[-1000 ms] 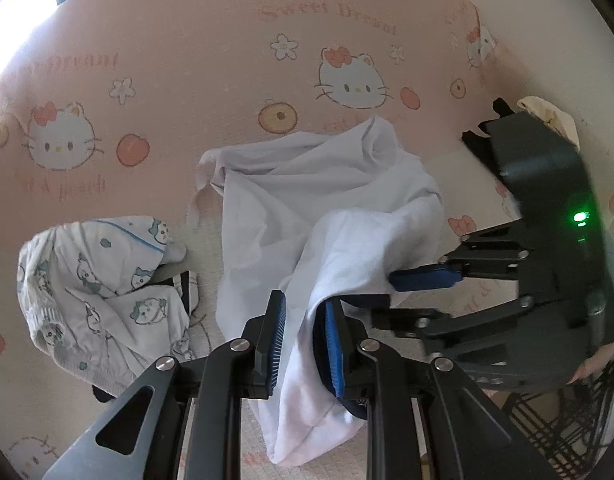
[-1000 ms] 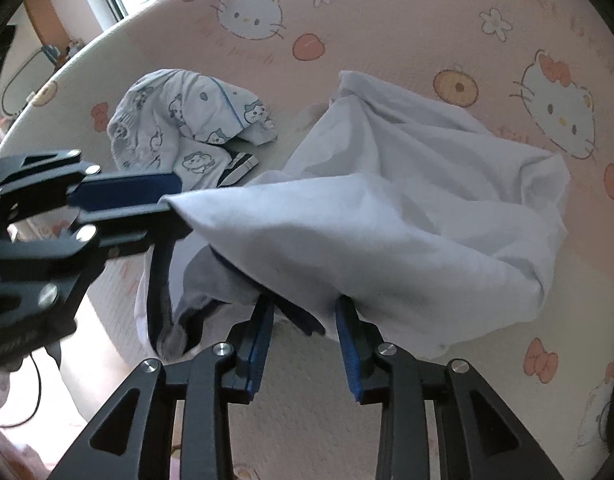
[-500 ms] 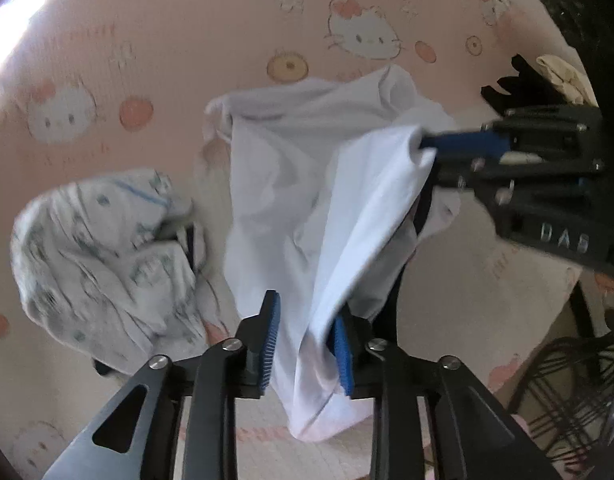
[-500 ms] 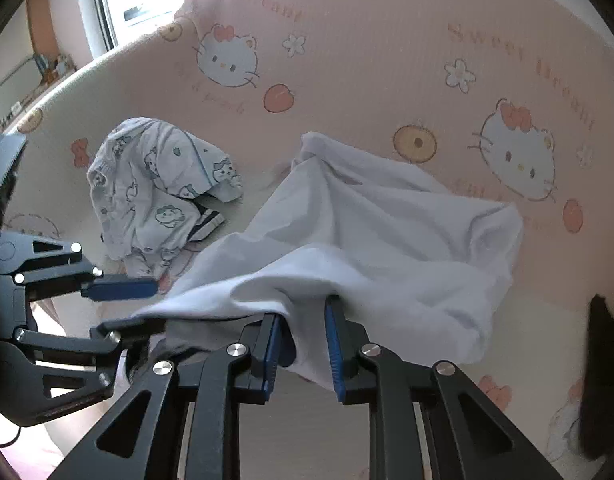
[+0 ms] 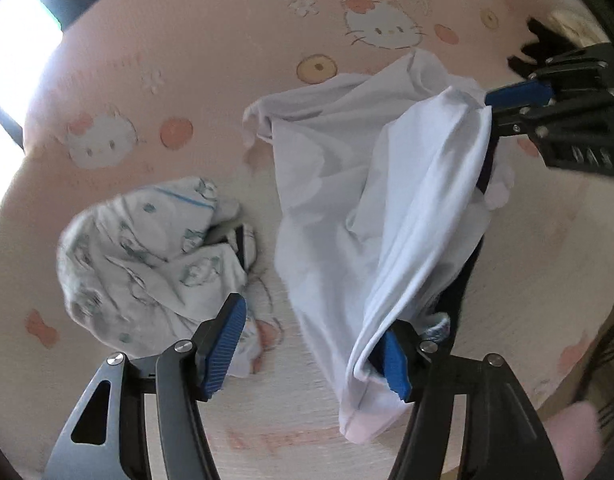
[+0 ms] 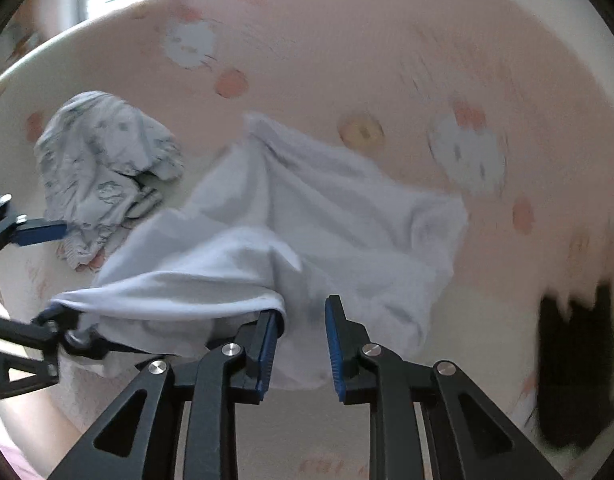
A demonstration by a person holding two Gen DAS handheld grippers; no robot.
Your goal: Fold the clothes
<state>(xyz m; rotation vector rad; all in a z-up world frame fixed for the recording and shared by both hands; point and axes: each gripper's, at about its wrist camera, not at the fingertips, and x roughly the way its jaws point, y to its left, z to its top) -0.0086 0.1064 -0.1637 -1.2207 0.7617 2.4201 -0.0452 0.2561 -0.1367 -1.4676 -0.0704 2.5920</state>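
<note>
1. Bed [image 5: 227, 60]: pink sheet with a cat and fruit print. It carries all the items listed below.

2. Printed garment [image 5: 147, 256]: lies crumpled near the left edge of the bed. It is just beside the white garment and does not touch it. Neither gripper touches it.

3. Left gripper [image 5: 309, 354]: points down at the near edge of the bed. The tongs are apart and opening. No cloth is pressed between the pads. A fold of the white garment hangs over the outside of one finger [image 5: 395, 364], while the other finger stands bare above the hem of the printed garment.

4. White garment [image 5: 339, 184]: the task item. Most of it lies bunched on the middle of the bed. One edge is lifted clear of the sheet and runs as a loose band from the left gripper up to the right gripper.

5. Right gripper [image 6: 301, 344]: also points down. The tongs stand a little apart and both blue pads show bare inner faces. The hem of the white garment is hooked over the tip of one finger [image 6: 267, 348]. The cloth seen in the gap lies below the pads and is not clamped.

6. Black cloth [image 6: 571, 368]: lies at the right edge of the bed, well apart from the white garment. It is blurred, so its kind cannot be told
</note>
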